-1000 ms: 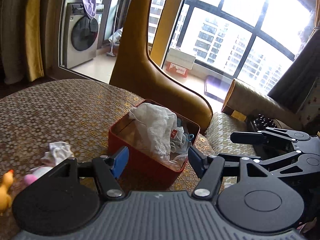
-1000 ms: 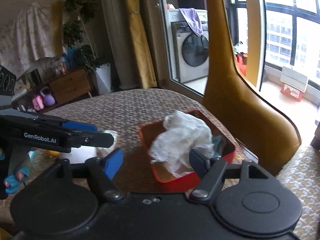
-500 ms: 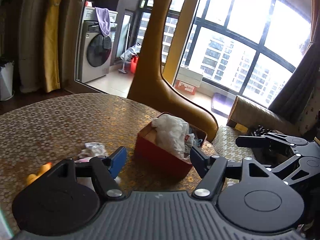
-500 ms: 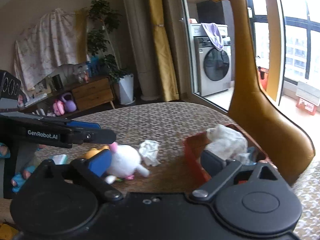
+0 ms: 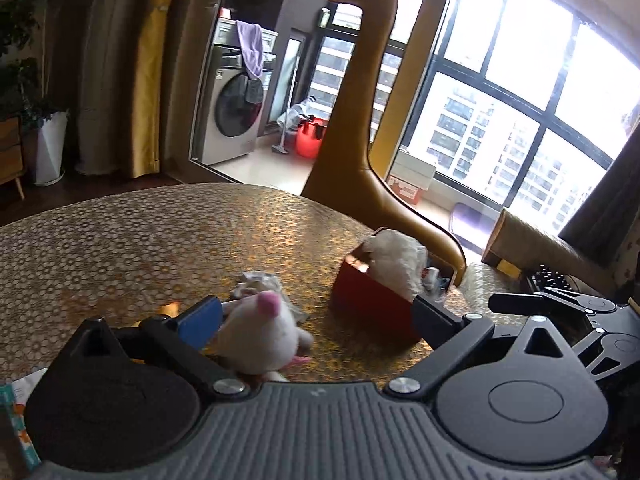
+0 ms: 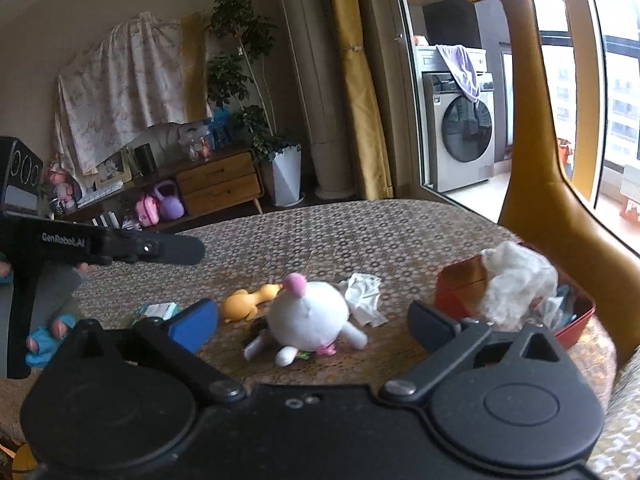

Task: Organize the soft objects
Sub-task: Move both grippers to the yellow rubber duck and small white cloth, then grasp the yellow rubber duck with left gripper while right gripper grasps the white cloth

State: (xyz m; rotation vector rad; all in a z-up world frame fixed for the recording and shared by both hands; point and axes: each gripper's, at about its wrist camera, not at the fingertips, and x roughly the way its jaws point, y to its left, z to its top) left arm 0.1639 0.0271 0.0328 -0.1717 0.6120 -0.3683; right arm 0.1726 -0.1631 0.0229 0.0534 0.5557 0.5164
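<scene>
Red box [image 6: 516,304] holds white cloth [image 6: 516,280]; both grippers [image 5: 316,320] [image 6: 312,326] have just spread wide, gripping nothing.

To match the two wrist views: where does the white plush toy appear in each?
Left wrist: white plush toy low, left of centre, beside the blue pad.
Right wrist: white plush toy near centre, on the table.
Shared landmark: red box, right of the toy in both.

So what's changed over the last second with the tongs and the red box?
Both tongs, left and right, have pulled back from the red box and their jaws have just been opening, gripping nothing. The white plush toy now lies before them. The white cloth stays heaped in the box.
</scene>
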